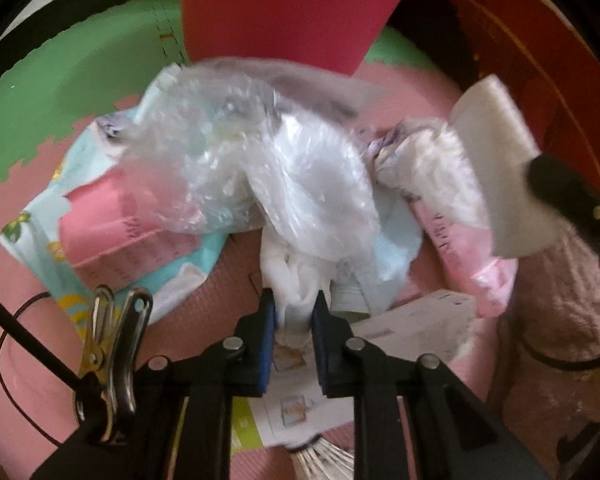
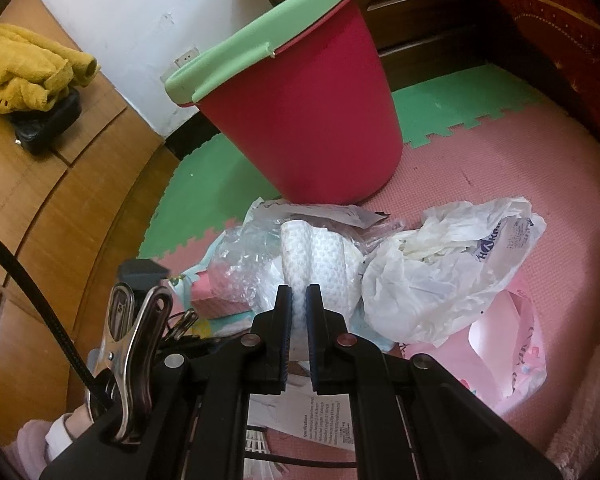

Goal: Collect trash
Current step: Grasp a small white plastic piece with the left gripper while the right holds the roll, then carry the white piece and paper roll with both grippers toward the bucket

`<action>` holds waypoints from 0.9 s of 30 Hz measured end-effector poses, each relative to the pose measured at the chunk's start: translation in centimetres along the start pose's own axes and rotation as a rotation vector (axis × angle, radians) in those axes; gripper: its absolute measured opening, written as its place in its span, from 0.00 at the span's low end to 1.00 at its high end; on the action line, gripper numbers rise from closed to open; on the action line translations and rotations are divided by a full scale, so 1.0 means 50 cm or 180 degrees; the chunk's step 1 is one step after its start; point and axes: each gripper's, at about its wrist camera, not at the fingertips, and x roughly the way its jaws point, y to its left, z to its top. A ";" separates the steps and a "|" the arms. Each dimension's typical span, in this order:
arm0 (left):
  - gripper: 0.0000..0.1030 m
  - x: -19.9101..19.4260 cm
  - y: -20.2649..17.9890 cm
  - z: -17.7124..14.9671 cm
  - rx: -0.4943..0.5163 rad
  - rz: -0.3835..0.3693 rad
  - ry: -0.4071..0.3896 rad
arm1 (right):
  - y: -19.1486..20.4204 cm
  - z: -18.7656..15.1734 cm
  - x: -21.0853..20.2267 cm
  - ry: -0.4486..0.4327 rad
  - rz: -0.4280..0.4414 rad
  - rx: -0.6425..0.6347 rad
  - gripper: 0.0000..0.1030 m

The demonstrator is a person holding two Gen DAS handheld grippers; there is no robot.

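Note:
A heap of trash lies on the pink foam mat in front of a red bin (image 2: 312,120) with a green lid; the bin also shows at the top of the left wrist view (image 1: 284,12). My left gripper (image 1: 295,300) points down, shut on a white crumpled wrapper (image 1: 284,272) at the near edge of a clear plastic bag (image 1: 220,152). My right gripper (image 2: 298,294) is shut on a white dotted sheet (image 2: 320,256). From the left wrist view that sheet (image 1: 496,152) stands up at the right, held by the right gripper's dark fingers (image 1: 560,196).
A white crumpled bag (image 2: 432,276), pink packaging (image 1: 112,236), a pink bag (image 2: 516,344) and a printed leaflet (image 2: 324,420) lie around. A wooden cabinet (image 2: 60,208) on the left carries a yellow cloth (image 2: 24,68). A fluffy pink rug (image 1: 572,300) lies at the right.

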 end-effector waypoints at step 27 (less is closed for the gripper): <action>0.14 -0.323 -0.081 -0.010 -0.0223 0.0058 -0.1211 | 0.046 -0.010 -0.120 -0.0355 0.0108 -0.0140 0.08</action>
